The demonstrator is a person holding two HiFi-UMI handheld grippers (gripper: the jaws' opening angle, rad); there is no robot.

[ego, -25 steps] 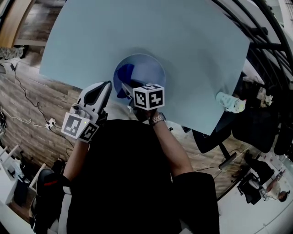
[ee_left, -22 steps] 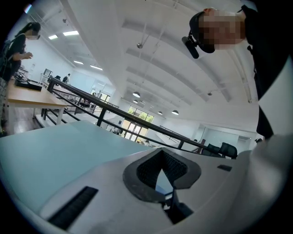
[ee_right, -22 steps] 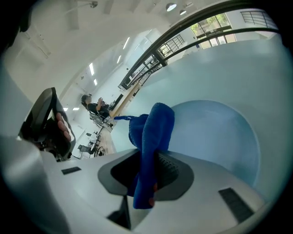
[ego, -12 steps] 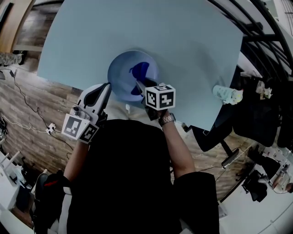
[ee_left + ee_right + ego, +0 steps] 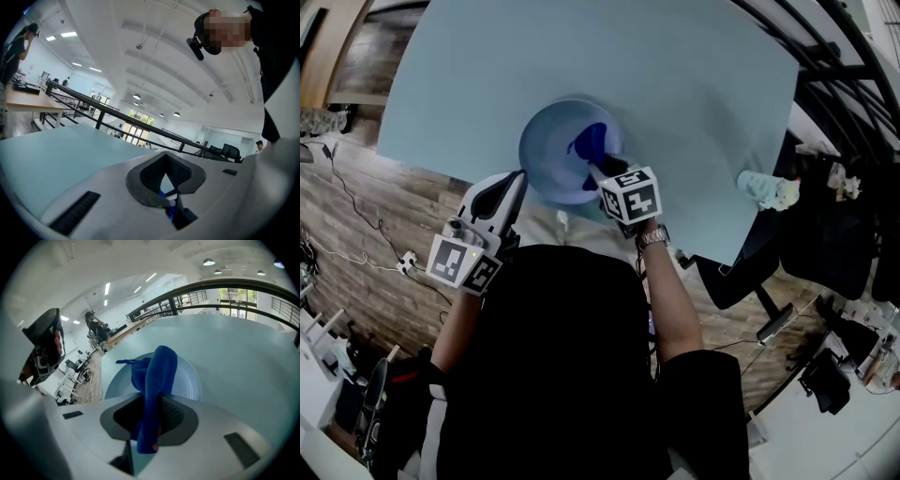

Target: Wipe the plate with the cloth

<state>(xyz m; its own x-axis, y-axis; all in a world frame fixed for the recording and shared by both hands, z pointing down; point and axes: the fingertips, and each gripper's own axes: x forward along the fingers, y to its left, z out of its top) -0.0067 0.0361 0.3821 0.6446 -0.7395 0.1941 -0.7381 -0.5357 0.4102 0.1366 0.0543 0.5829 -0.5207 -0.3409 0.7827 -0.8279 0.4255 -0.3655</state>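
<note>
Carried rightward since earlier over the table and plate, the blue cloth trails ahead of the right gripper pinching it, mid-wipe, so sweeping back leftward seems next, while the left gripper, closed on nothing, idles beside it.

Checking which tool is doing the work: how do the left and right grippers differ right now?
The right gripper is shut on the blue cloth; the left gripper is shut with nothing between its jaws. The right gripper reaches over the plate, while the left gripper sits near the table's near edge, beside the plate. Both are white and carry a marker cube.
</note>
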